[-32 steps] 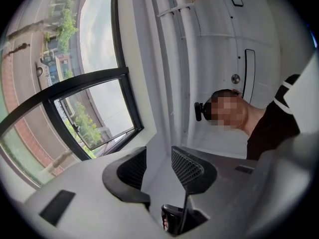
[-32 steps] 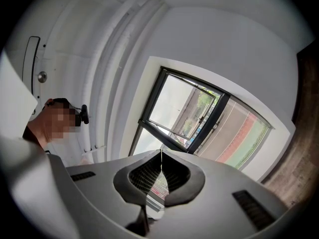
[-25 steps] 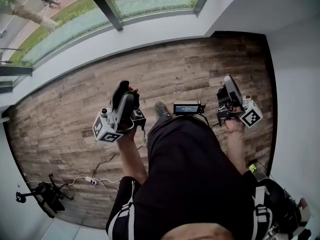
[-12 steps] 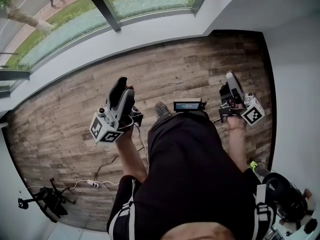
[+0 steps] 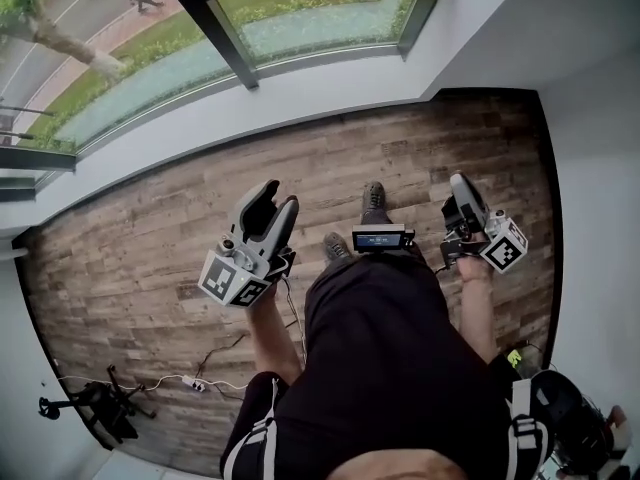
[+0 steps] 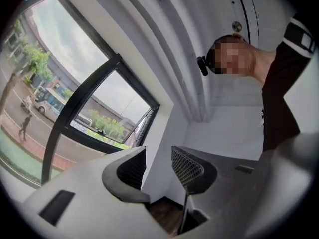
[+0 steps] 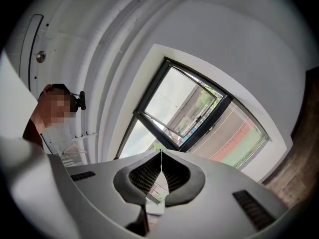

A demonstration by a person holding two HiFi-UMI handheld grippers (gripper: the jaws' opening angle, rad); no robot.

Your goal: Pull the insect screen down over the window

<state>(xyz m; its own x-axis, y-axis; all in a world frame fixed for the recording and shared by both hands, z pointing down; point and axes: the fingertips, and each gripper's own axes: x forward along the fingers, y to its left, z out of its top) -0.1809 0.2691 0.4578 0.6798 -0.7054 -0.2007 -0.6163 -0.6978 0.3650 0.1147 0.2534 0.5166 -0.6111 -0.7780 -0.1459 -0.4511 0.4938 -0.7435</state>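
The grey left gripper (image 5: 270, 196) is held toward the big dark-framed glass window (image 5: 310, 8) at 12 o'clock, claw partly open and empty, likely readied for grabbing. The grey right gripper (image 5: 458, 184) is pinched shut on nothing. No insect screen is seen over the glass.

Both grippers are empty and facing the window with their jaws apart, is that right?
Only the left gripper has its jaws apart. The right gripper view shows the right gripper with jaws closed together. Both are empty and face the window.

left gripper (image 5: 278, 197) jaws apart, right gripper (image 5: 459, 184) jaws together
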